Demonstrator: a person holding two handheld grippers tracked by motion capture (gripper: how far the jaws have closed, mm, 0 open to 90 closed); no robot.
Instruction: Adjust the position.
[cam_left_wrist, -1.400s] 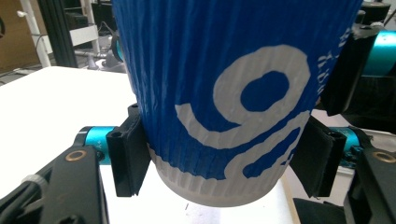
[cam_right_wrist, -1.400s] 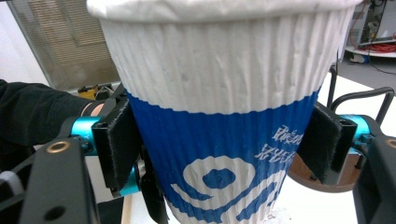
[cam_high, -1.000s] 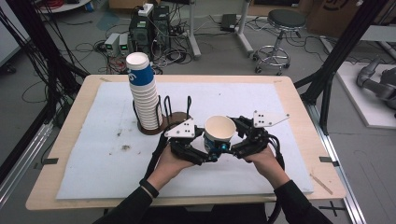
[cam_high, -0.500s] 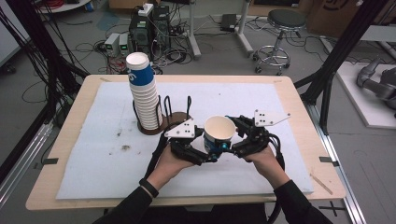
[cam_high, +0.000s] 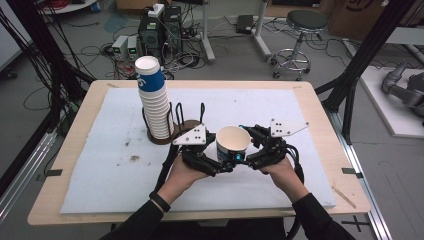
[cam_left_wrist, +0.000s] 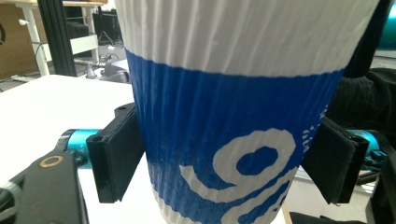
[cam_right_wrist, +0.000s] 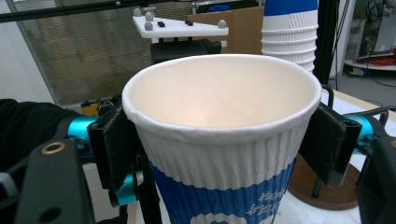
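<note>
The white-covered table (cam_high: 300, 125) bears a cup stack (cam_high: 152, 100) in a dark wire holder (cam_high: 180, 131). Just right of that holder, toward the person, an upright blue-and-white paper cup (cam_high: 233, 145) sits between both grippers. The left gripper (cam_high: 220, 166) has just been opening around the cup's base; whether its pads still touch, I cannot tell. The right gripper (cam_high: 246, 150) has just been closing, its pads pressing the cup below the rim.

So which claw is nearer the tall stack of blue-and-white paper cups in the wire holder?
Left. The left claw sits just in front of the stack; the right claw is farther off, across the single cup.
</note>
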